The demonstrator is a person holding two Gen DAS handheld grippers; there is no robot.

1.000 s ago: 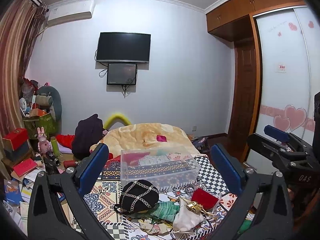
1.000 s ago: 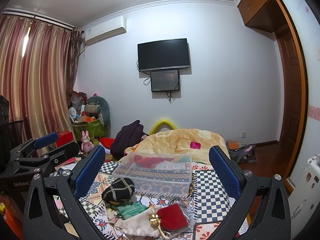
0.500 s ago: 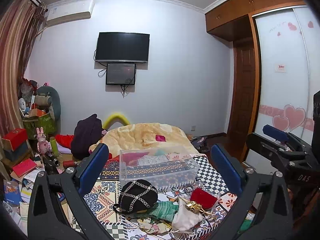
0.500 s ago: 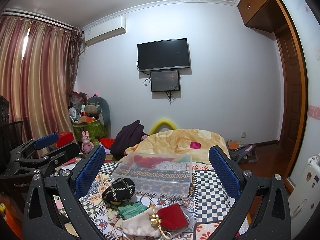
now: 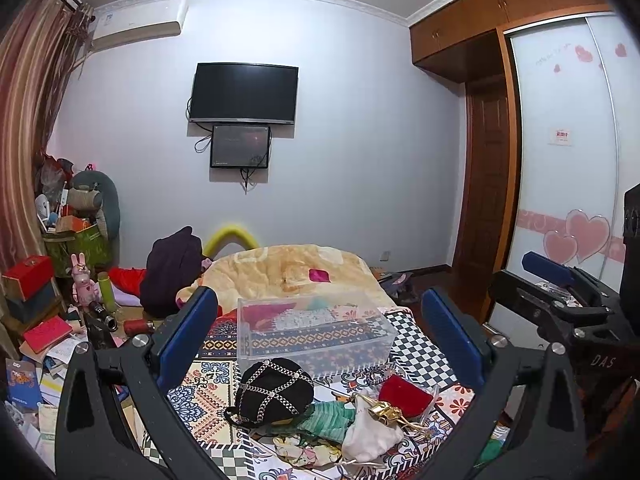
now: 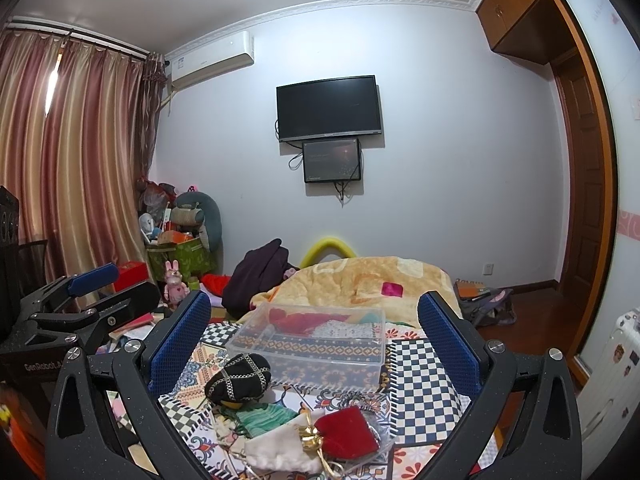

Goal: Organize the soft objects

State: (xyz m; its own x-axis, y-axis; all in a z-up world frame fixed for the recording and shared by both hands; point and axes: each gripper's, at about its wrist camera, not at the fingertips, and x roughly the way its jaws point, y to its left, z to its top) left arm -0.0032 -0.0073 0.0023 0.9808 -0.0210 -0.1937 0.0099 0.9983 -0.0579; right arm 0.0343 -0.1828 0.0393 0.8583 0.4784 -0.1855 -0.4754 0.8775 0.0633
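Left wrist view: your left gripper (image 5: pixel 320 336) is spread wide and holds nothing. Below it, the black chain-trimmed pouch (image 5: pixel 274 390), green fabric (image 5: pixel 328 420), white drawstring bag (image 5: pixel 370 434) and red velvet pouch (image 5: pixel 406 394) lie clustered on the patterned bedspread (image 5: pixel 204 392), just in front of the clear plastic box (image 5: pixel 316 334).

Right wrist view: your right gripper (image 6: pixel 314 340) is equally wide apart and empty. The same pile lies before the clear plastic box (image 6: pixel 312 344).

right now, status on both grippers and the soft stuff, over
Left gripper open, empty. Right gripper open, empty. Soft pouches and black bag loose on bedspread, outside clear bin. Nothing blocking.
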